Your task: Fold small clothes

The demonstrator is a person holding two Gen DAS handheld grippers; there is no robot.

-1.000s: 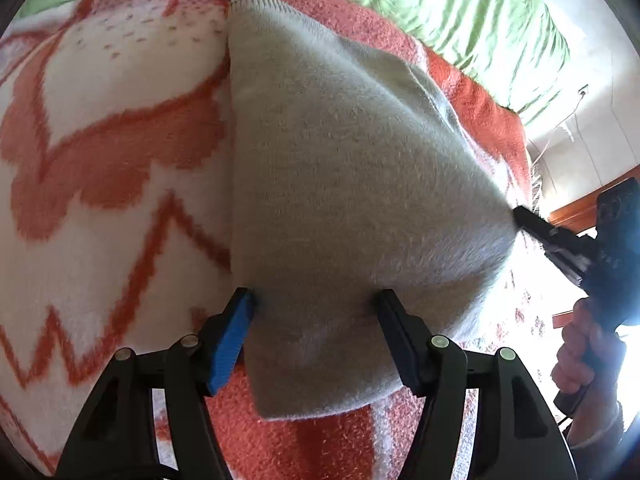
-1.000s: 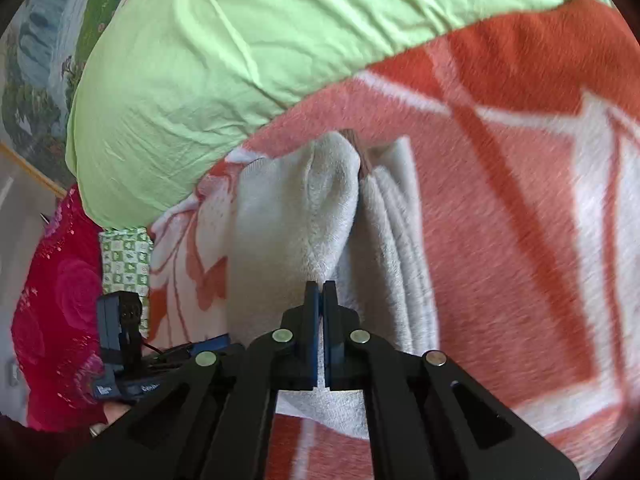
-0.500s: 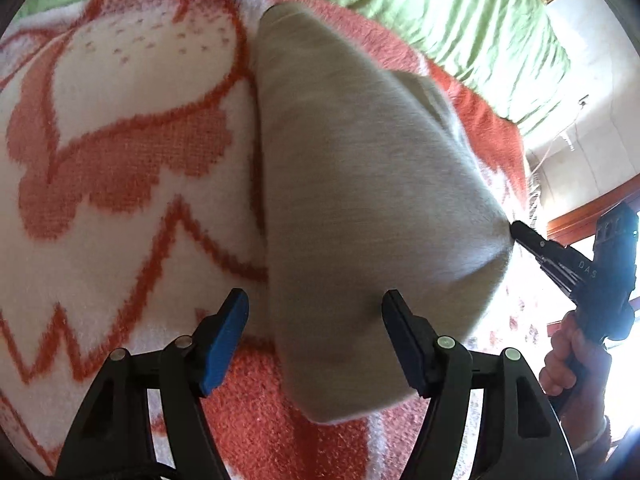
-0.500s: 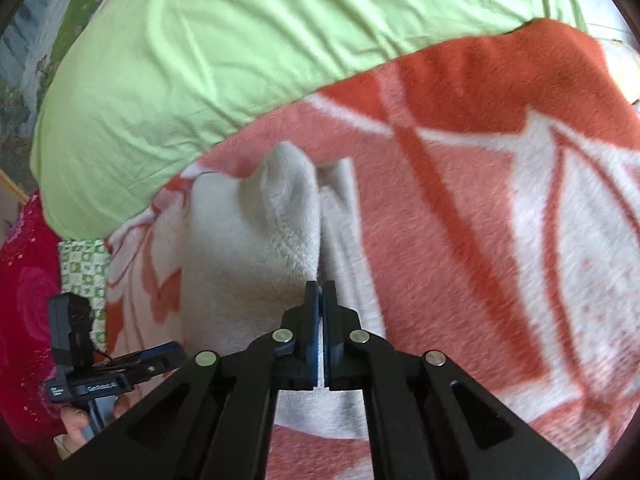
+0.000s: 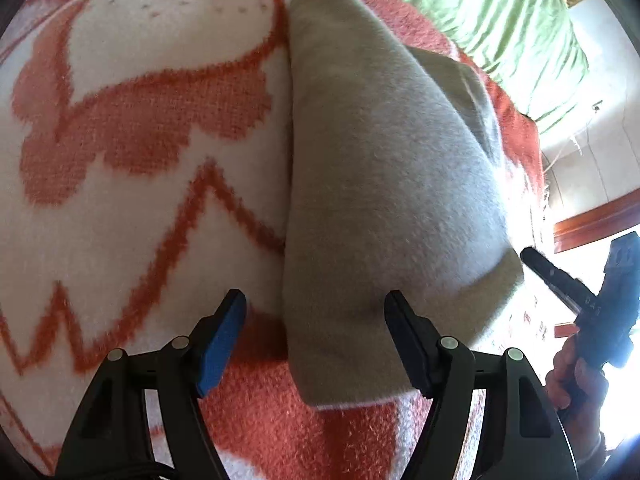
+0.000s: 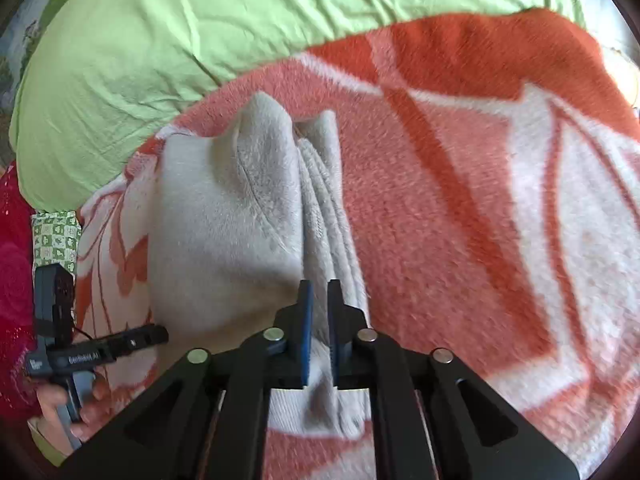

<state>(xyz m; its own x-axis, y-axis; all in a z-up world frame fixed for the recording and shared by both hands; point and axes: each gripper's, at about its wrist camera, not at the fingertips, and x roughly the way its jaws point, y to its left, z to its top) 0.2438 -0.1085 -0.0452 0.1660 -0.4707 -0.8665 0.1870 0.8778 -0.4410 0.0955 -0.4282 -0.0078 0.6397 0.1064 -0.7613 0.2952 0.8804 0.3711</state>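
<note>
A small grey-beige knitted garment (image 5: pixel 380 184) lies folded on an orange-and-white blanket (image 5: pixel 132 160). My left gripper (image 5: pixel 316 312) is open, its jaws wide apart over the garment's near left edge, holding nothing. The right gripper shows at the garment's right edge in the left wrist view (image 5: pixel 560 280). In the right wrist view the garment (image 6: pixel 224 224) lies doubled over, and my right gripper (image 6: pixel 318 304) has its jaws a narrow gap apart with the garment's edge between them. The left gripper shows at the far left in that view (image 6: pixel 120 344).
A green sheet (image 6: pixel 200 28) covers the bed beyond the blanket (image 6: pixel 480 200). A red patterned cloth (image 6: pixel 16 288) and a green checked piece (image 6: pixel 56 240) lie at the left. A wall and wooden trim (image 5: pixel 592 216) stand beyond the bed edge.
The right gripper has carried the garment's edge over and lowered it, and its jaws have parted slightly. The garment has shifted right, out from between the left gripper's jaws.
</note>
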